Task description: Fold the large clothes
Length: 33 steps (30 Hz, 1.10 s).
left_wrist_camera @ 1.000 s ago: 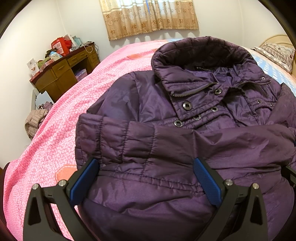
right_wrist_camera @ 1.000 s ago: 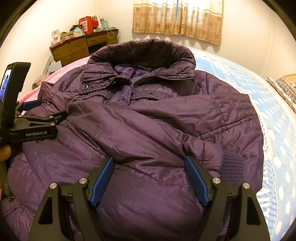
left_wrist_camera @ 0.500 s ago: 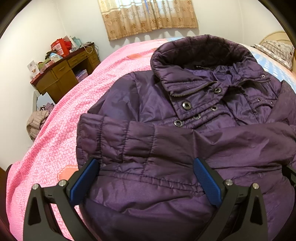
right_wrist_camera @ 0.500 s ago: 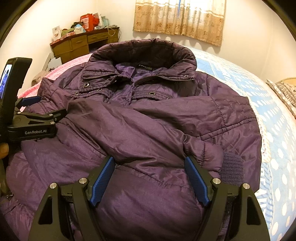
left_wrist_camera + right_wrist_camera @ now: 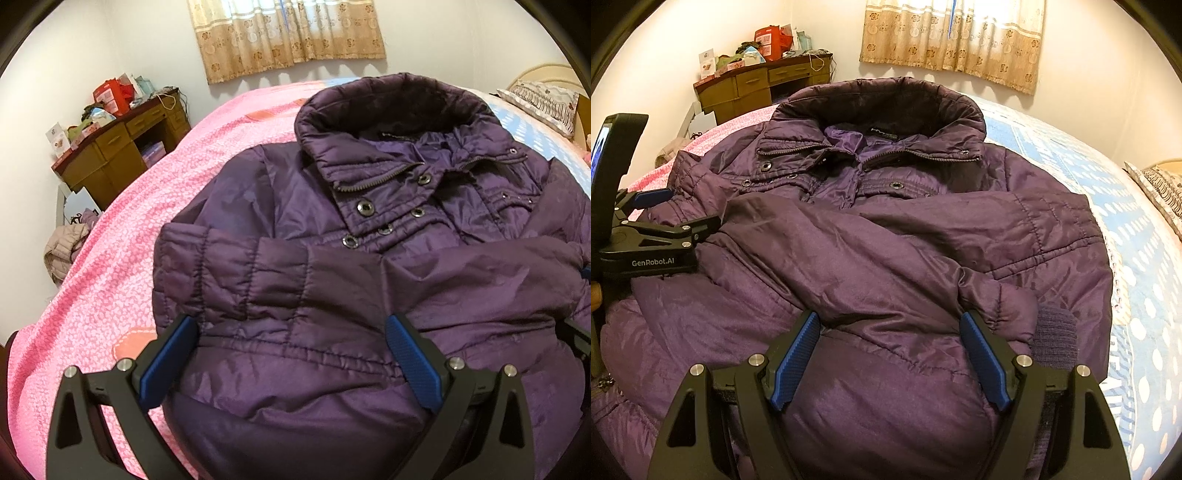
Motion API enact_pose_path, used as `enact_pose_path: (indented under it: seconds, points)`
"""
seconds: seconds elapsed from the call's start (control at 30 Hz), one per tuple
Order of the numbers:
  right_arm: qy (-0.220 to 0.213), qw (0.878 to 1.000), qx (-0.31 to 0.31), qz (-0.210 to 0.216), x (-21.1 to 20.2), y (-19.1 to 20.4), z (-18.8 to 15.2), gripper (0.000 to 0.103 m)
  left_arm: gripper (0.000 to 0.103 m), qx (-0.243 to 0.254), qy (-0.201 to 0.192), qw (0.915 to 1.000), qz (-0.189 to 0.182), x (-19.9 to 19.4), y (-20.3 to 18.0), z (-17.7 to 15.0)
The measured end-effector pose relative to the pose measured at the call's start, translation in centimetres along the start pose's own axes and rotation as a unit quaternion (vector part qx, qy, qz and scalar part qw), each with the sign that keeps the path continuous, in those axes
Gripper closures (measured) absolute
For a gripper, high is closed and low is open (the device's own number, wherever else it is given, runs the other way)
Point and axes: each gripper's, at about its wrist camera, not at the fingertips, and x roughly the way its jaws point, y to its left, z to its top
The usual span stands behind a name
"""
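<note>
Purple jacket spread front-up on the bed, collar away, both sleeves folded across the chest. Left gripper wide open, gripping nothing, lower jacket front lying between its fingers. Right gripper likewise agape, empty, sleeve cuff just beside its right finger.

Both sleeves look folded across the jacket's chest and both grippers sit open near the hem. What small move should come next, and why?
Probably close both grippers on the hem. The left gripper and right gripper are open, low over the purple jacket, whose sleeves already cross its front. Gripping the bottom edge would likely set up folding it toward the collar.
</note>
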Motion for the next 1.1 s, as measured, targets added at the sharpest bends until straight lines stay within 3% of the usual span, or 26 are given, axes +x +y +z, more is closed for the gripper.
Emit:
enact_pose_path:
  seconds: [0.23, 0.37, 0.47, 0.53, 0.63, 0.77, 0.9, 1.1]
  points:
    - [0.003, 1.000, 0.000, 0.006, 0.0, -0.1, 0.2, 0.024, 0.000, 0.002, 0.001, 1.0000, -0.004, -0.1, 0.0, 0.1]
    - [0.043, 0.998, -0.015, 0.037, -2.7, -0.6, 1.6, 0.024, 0.000, 0.023, 0.002, 0.9996, -0.017, -2.8, 0.9, 0.6]
    - [-0.005, 0.998, -0.017, 0.065, -7.0, -1.9, 3.6, 0.024, 0.000, 0.032, -0.043, 0.9979, -0.035, -6.7, 2.5, 2.4]
    - [-0.032, 0.998, -0.026, 0.050, -8.1, -3.1, 5.7, 0.024, 0.000, 0.025, -0.065, 0.9966, -0.044, -8.1, 3.5, 4.4]
    - [-0.041, 0.999, -0.010, 0.034, -6.2, -5.3, 9.9, 0.024, 0.000, 0.015, -0.079, 0.9957, -0.046, -7.7, 4.0, 8.7]
    - [-0.040, 0.998, 0.032, 0.033, -1.4, -8.0, 15.0, 0.024, 0.000, 0.030, -0.087, 0.9953, -0.029, -3.9, 2.0, 13.4]
    - [-0.018, 0.999, 0.037, 0.019, 3.7, -9.5, 18.2, 0.024, 0.000, 0.062, -0.068, 0.9953, -0.029, 0.1, -0.3, 15.5]
    - [-0.001, 1.000, 0.004, 0.008, 8.9, -9.7, 20.8, 0.026, 0.001, 0.095, -0.053, 0.9940, 0.008, 5.3, -2.0, 17.2]
